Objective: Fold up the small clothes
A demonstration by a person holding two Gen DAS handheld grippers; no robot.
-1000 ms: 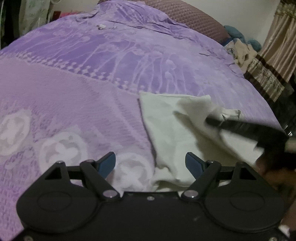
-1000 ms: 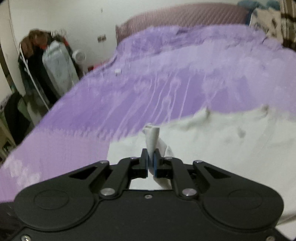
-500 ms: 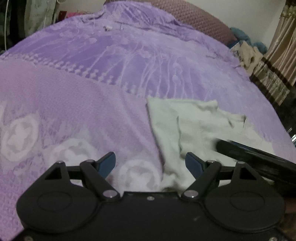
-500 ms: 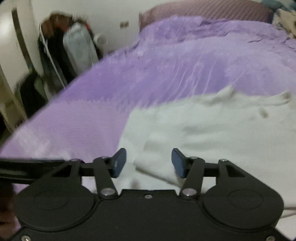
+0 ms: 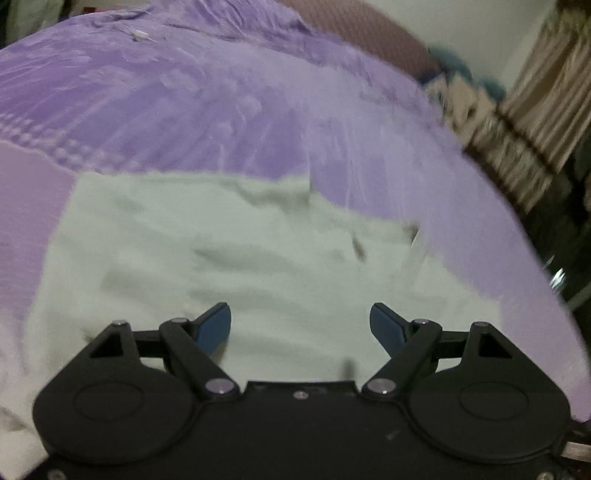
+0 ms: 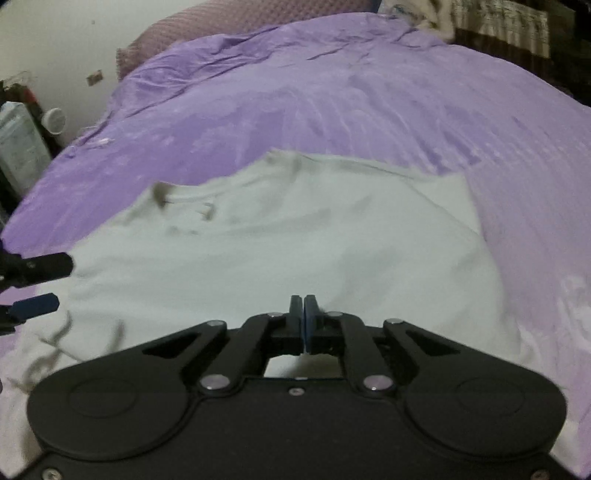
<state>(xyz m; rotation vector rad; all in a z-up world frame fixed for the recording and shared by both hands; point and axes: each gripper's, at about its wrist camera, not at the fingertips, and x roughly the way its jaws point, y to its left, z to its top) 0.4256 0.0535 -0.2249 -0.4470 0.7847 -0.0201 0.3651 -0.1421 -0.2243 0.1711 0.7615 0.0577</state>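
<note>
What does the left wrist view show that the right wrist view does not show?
Only the left wrist view shows the left gripper from behind, jaws wide open over the cloth, and striped curtains. Only the right wrist view shows the right gripper shut, with nothing visibly pinched, and clutter by the wall. Both show the pale garment on the purple bedspread and the headboard.

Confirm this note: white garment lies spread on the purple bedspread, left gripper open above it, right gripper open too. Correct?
Not quite. The right gripper is shut, its pads pressed together in the right wrist view. The rest holds: white garment on the purple bedspread, left gripper open.
</note>
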